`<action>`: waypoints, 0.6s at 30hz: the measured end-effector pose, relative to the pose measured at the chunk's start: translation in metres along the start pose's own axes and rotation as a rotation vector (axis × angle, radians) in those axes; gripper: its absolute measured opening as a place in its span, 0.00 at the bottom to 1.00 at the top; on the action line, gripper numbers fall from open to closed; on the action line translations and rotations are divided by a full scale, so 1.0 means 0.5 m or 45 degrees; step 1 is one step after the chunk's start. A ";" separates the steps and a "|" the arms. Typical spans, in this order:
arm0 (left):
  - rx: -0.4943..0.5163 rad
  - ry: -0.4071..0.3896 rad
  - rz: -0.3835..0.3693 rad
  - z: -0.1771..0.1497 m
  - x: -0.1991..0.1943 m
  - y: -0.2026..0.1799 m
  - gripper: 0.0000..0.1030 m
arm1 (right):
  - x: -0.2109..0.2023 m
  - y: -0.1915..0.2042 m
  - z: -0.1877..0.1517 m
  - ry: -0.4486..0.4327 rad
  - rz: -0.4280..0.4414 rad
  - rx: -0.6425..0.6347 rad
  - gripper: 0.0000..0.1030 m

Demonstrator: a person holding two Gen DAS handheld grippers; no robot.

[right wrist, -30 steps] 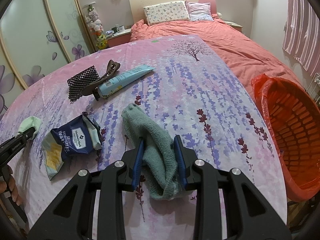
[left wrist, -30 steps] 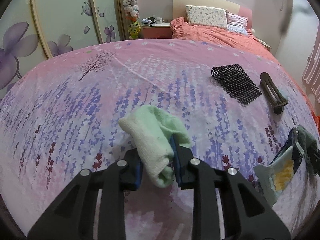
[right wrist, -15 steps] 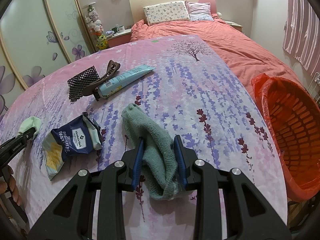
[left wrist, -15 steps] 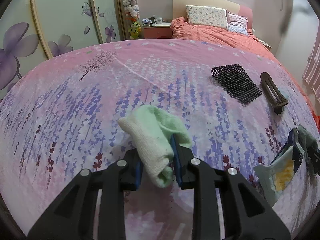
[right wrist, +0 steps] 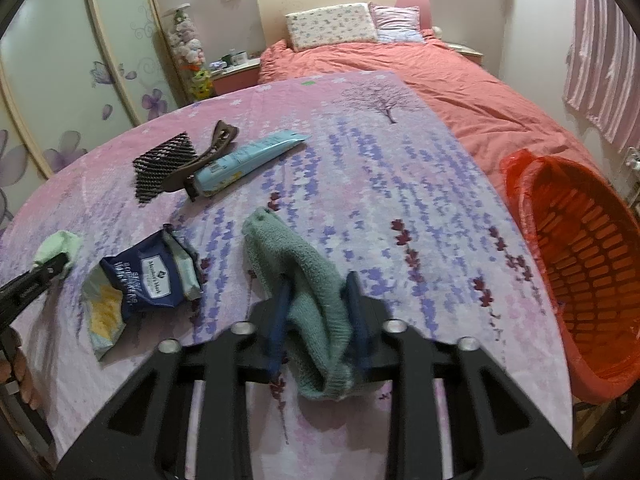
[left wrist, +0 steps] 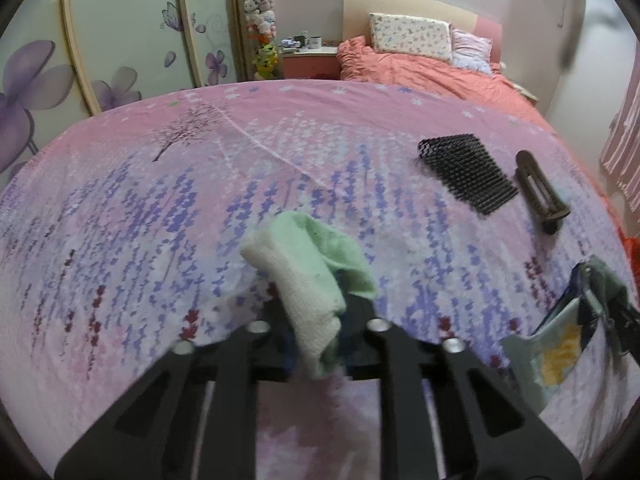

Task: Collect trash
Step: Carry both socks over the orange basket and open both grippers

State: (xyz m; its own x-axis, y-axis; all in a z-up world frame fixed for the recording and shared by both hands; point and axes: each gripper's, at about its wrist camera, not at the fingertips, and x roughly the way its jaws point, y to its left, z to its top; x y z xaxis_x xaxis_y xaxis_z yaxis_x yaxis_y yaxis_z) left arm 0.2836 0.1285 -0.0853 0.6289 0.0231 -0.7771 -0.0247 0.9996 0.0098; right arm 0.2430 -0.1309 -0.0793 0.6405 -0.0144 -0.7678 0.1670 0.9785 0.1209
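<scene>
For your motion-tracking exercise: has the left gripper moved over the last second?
Yes, slightly. The left gripper, shut on the light green sock, has risen: its jaws sit higher against the lavender bedspread, whose black mesh pad stays put.

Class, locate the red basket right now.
In the right wrist view, the red basket sits at the far right, beside the floral sheet's edge.

You have one table under a pink cloth (right wrist: 400, 184) printed with lavender sprigs and a tree. On it, toward your left: a black mesh mat (right wrist: 162, 166), a brown hair clip (right wrist: 208, 152) resting against a pale blue tube (right wrist: 248, 158), and nearer you a torn navy wrapper (right wrist: 148, 280). The left view shows the mat (left wrist: 466, 172) and clip (left wrist: 540, 192) lying side by side.
</scene>
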 end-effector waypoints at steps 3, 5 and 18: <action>-0.003 -0.053 -0.013 -0.003 -0.020 0.000 0.11 | -0.017 0.008 -0.007 -0.038 0.002 -0.049 0.08; 0.013 -0.111 -0.009 -0.006 -0.048 -0.003 0.11 | -0.037 0.010 -0.012 -0.083 -0.003 -0.070 0.08; 0.107 -0.343 -0.013 0.008 -0.230 -0.076 0.11 | -0.188 0.001 0.009 -0.291 0.056 -0.059 0.08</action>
State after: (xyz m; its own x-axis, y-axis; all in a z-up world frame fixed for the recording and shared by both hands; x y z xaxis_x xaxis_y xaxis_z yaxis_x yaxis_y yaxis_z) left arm 0.2155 0.0880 0.0063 0.8132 0.0046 -0.5820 0.0400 0.9972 0.0638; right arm 0.1861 -0.1302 -0.0043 0.8002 -0.0123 -0.5996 0.1039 0.9875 0.1185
